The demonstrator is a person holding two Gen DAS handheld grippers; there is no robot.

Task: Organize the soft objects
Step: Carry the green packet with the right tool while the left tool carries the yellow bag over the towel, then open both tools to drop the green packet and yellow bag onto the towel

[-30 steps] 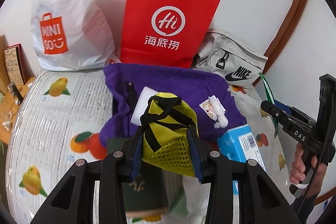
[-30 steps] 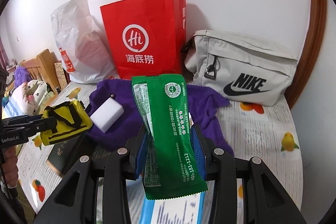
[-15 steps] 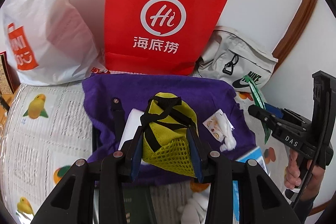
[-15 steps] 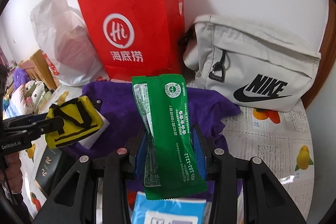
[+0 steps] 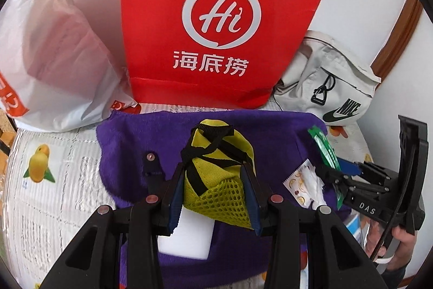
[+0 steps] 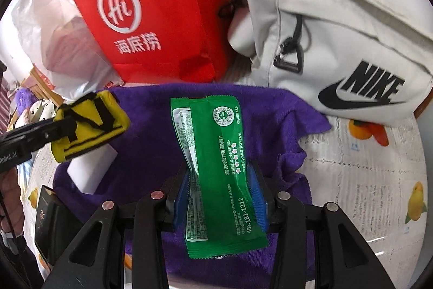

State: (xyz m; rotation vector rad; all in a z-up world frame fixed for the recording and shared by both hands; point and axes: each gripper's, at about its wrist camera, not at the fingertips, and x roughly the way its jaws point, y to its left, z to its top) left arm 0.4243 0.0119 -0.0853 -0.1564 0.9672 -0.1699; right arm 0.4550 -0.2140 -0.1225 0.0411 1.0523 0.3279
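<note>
My left gripper [image 5: 213, 180] is shut on a yellow mesh pouch with black straps [image 5: 219, 167] and holds it above the purple towel [image 5: 130, 148]; the pouch also shows in the right wrist view [image 6: 89, 126]. My right gripper [image 6: 219, 180] is shut on a green snack packet [image 6: 216, 167], held upright over the purple towel [image 6: 151, 126]. The packet shows edge-on in the left wrist view [image 5: 324, 151]. A red paper bag [image 5: 216, 26] and a white Nike bag [image 6: 338, 45] stand at the back against the wall.
A white plastic bag [image 5: 54, 45] stands left of the red bag. A white block [image 5: 186, 237] and a small wrapped wipe packet [image 5: 303, 183] lie on the towel. A dark book [image 6: 48, 221] lies at the left. The surface is a fruit-print cloth [image 6: 379, 194].
Both grippers have moved forward toward the bags at the wall, each still holding its item. The red bag and the Nike bag now look larger and closer.
</note>
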